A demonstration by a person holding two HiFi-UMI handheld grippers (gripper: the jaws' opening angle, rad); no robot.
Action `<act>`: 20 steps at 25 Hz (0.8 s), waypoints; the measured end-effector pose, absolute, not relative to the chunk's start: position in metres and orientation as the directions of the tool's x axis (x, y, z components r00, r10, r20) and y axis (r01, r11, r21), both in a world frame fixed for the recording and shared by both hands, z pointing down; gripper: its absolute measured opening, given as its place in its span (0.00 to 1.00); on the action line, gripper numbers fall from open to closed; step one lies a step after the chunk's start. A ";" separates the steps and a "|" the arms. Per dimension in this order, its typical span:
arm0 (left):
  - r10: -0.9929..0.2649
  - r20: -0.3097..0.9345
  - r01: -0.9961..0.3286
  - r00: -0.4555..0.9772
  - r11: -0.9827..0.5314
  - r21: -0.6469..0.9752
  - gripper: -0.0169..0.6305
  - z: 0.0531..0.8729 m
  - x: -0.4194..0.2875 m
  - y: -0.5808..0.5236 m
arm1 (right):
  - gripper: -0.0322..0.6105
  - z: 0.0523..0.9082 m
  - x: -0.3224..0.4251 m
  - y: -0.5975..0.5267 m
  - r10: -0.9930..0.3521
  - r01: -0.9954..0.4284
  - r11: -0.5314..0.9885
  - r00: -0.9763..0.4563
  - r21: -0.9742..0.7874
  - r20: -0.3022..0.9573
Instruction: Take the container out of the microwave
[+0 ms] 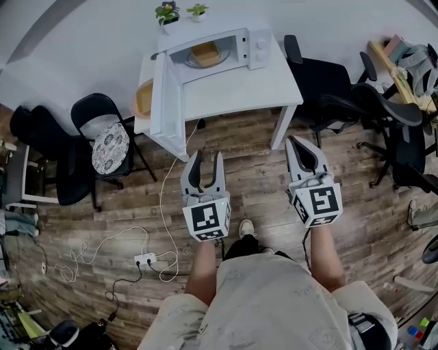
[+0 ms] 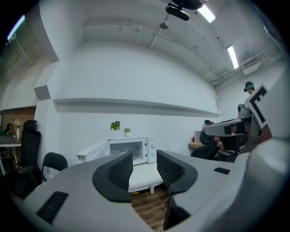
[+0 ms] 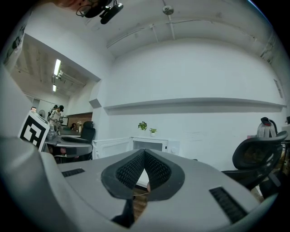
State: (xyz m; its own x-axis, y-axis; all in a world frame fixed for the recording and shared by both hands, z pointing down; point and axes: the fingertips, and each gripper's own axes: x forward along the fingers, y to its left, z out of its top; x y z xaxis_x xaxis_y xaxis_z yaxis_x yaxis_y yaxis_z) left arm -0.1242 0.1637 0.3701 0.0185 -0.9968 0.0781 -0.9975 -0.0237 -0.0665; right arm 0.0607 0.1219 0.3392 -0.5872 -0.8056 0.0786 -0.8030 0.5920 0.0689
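**Head view**
- Microwave [image 1: 254, 46]: on a white table [image 1: 253, 85], with its door [image 1: 166, 96] swung fully open to its left.
- Container [image 1: 205, 52]: tan, inside the microwave cavity, roughly centred and in plain sight. It is not yet taken out.
- Plants [image 1: 168, 12]: two small pots, on top of or just behind the microwave.
- Left gripper [image 1: 207, 158]: well short of the microwave, out over the floor. Its jaws are moderately apart and empty.
- Right gripper [image 1: 299, 147]: equally far from the microwave. Its jaws are together at the tips and hold nothing.
- Cable [image 1: 164, 198]: white, trailing across the floor in front of the microwave's table.

**Left gripper view**
- Left gripper [image 2: 145, 167]: the pads stand apart with nothing between them, and the microwave [image 2: 136, 152] shows through the gap, far off.

**Right gripper view**
- Right gripper [image 3: 144, 154]: the pads meet at the tips and are empty. The microwave [image 3: 152, 145] lies beyond, well apart.

**Handling note (judgement)**
- Step in hand: the approach. The door needs no work.
- Walk up square to the cavity, stepping clear of the cable.
- Lead with the gripper that is already spread, or spread the right one before reaching in.
- Enter to the right of the open door so the arm does not knock it.
- Take the container by its near rim or wall.
- Lift it slightly off the cavity floor and draw it straight out, kept level.
- Contents cannot be read from here, so treat it as liable to spill.
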 end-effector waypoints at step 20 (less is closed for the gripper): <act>-0.998 0.048 -0.998 0.042 -0.044 -0.034 0.29 0.369 -0.184 0.102 | 0.07 0.333 -0.003 0.071 -0.814 -0.807 0.580 -0.574 0.109 0.084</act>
